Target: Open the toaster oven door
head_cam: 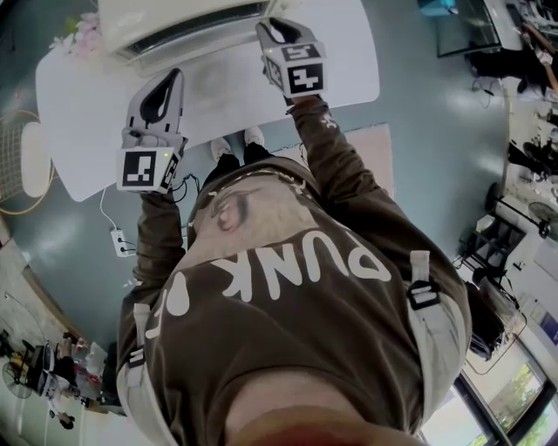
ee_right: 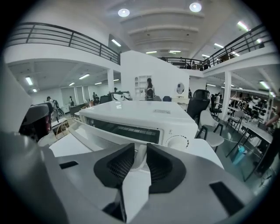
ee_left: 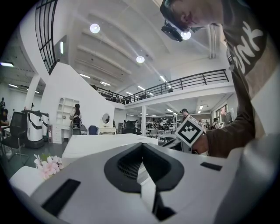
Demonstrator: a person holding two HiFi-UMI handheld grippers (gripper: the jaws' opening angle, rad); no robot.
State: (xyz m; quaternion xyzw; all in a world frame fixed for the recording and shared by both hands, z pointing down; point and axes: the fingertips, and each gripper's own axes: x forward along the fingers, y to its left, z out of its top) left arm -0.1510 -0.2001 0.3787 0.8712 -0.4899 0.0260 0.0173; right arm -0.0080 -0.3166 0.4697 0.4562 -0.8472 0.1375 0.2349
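Note:
The white toaster oven (head_cam: 174, 22) stands at the far edge of the white table (head_cam: 87, 113). In the right gripper view the toaster oven (ee_right: 140, 114) fills the middle. Its door (ee_right: 83, 138) hangs partly open and slopes down toward me. My right gripper (ee_right: 140, 154) has its black pads close on either side of the white door handle (ee_right: 139, 161). From the head view the right gripper (head_cam: 277, 30) reaches the oven's front. My left gripper (head_cam: 161, 91) hovers over the table left of it, and in its own view the left gripper (ee_left: 142, 151) is shut and holds nothing.
A control knob (ee_right: 177, 142) sits at the oven's right end. Pink flowers (head_cam: 78, 35) lie at the table's far left corner. A power strip (head_cam: 119, 241) and its cable lie on the floor by my feet. Chairs (ee_right: 210, 127) stand to the right of the table.

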